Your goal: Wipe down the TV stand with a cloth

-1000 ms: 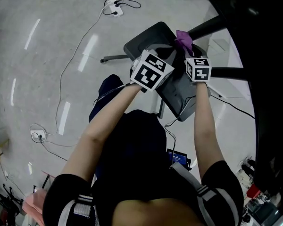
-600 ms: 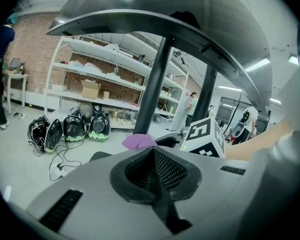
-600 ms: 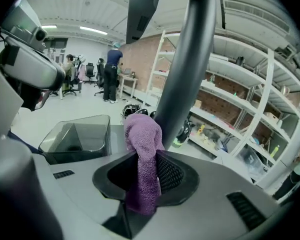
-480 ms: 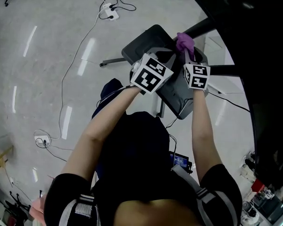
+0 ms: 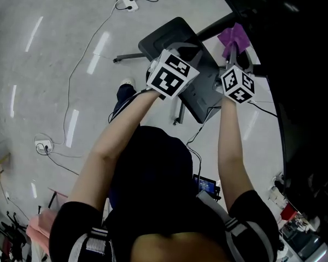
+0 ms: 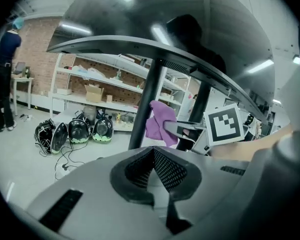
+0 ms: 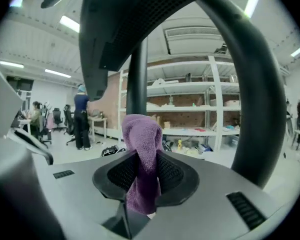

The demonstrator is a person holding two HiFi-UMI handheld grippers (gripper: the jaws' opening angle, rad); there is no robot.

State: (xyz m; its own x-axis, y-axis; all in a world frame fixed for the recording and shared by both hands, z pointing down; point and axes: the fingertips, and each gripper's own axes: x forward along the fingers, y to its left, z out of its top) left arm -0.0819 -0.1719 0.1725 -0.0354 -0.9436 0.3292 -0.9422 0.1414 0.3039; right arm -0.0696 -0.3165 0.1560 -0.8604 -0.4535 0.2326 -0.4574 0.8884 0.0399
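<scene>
Cloth (image 7: 141, 149) pinched in our right gripper (image 7: 141, 181) hangs by the TV stand (image 5: 213, 27), upper right. Our left gripper (image 6: 157, 171) is closed, empty. Wiping seems underway; next we press and stroke along 1 bar.

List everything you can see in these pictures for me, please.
TV stand: one, dark grey base with black poles, on the floor ahead.
cloth: one, purple, pinched in the right gripper.
power strip: one, white, on the floor beyond the stand.
shelves: one row, white, in the background.
left gripper: one, grey, jaws together on nothing.
right gripper: one, grey, shut on the cloth.
forearms: two, bare, reaching forward.
</scene>
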